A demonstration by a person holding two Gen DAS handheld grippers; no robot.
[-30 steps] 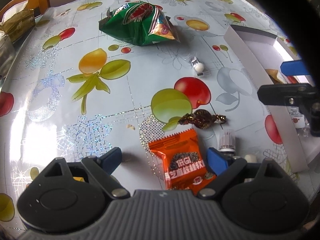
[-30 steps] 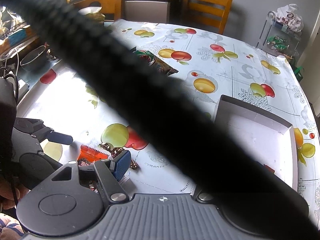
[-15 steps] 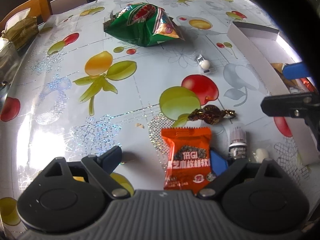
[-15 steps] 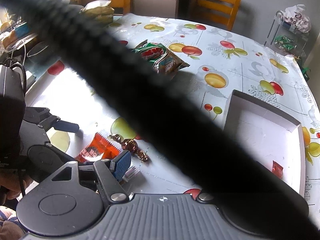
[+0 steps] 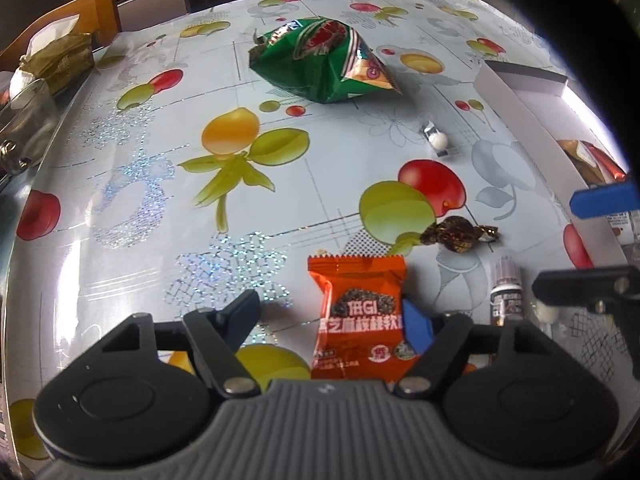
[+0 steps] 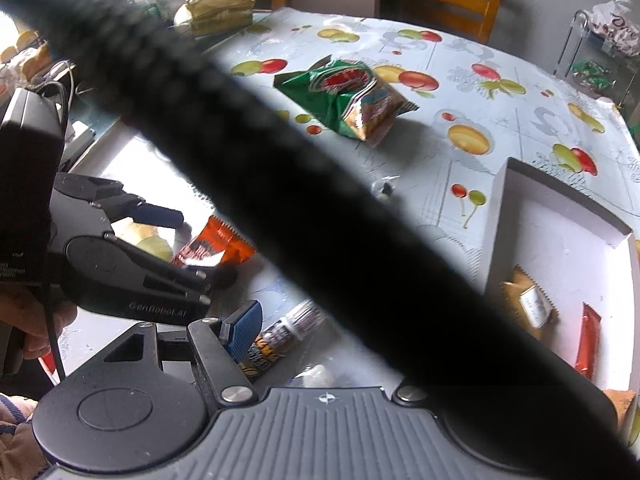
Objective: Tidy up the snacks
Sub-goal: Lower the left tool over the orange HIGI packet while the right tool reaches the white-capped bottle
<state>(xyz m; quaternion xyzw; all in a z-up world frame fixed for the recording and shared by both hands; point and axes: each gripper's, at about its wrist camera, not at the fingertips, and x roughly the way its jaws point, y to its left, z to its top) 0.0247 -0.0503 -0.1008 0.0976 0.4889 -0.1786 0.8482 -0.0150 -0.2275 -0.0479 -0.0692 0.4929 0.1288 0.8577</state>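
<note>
Snacks spread on fruit-print table [image 5: 120,208]. Left gripper [image 5: 332,316] low over orange packet [image 5: 360,320]; jaws have just been closing, packet between them, right finger [image 5: 416,326] at packet's edge, left finger [image 5: 240,312] still apart from it, so not clamped. Right gripper [image 6: 320,344] over striped tube [image 6: 280,336] w/ jaws parted; only its left finger [image 6: 244,328] shows, just beside tube, rest hidden behind thick black cable [image 6: 280,184]. Brown wrapped candy [image 5: 456,234] near orange packet, small white candy [image 5: 436,142] further back, green chip bag [image 5: 324,64] well beyond. White box [image 6: 568,248] to the right holds tan packet [image 6: 528,304] & red stick [image 6: 588,344]
</note>
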